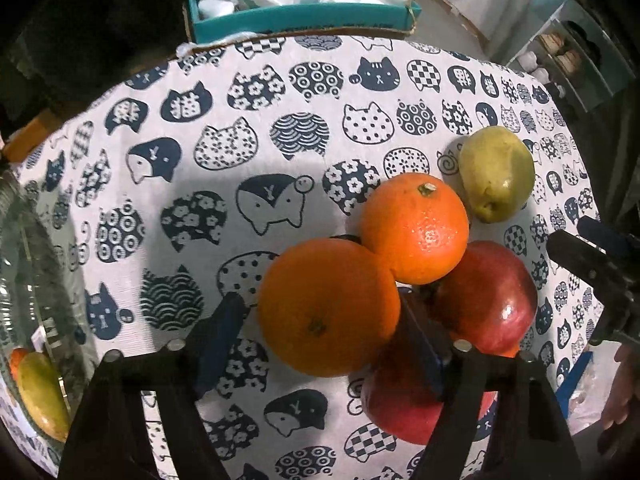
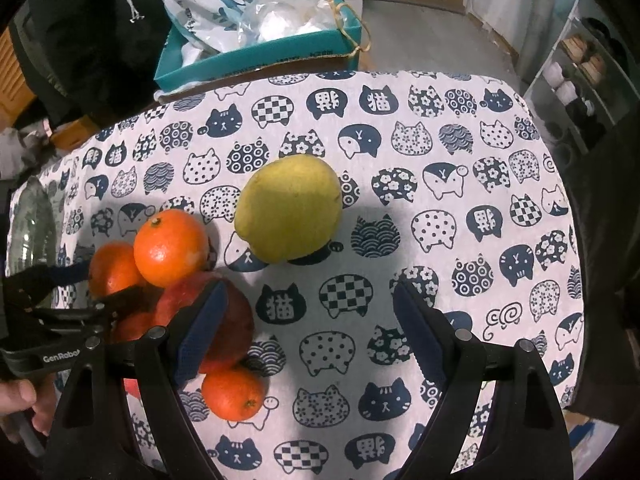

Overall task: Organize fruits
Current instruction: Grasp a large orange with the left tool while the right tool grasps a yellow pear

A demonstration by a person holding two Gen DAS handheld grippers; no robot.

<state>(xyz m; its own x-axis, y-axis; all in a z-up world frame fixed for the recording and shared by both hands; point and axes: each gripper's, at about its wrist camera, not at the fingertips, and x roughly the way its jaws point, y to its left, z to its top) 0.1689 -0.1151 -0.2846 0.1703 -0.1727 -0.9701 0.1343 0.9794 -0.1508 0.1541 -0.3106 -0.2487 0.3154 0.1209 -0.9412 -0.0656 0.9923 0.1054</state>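
Glass bowl (image 1: 24, 280) at far left edge, fruit inside. Teal box (image 1: 304, 20) with plastic bags beyond cat-print tablecloth (image 1: 200, 140); shelving at right. Left gripper (image 1: 320, 328) points steeply down, fingers apart astride near orange (image 1: 328, 306), contact unclear. Second orange (image 1: 416, 228), red apple (image 1: 492, 296), pear (image 1: 496, 172) crowd close. Right gripper (image 2: 308, 328) wide apart above bare cloth, pear ahead.

Bright fruit on a navy-and-white cat-print tablecloth (image 2: 460, 184)

Two oranges (image 1: 328, 308) glow deep orange, the apple (image 1: 492, 296) is glossy red, the pear (image 2: 288, 208) yellow-green (slightly darker on one side); behind them sits a teal box (image 1: 304, 20), and the gripper pads (image 2: 202, 332) are dark blue.
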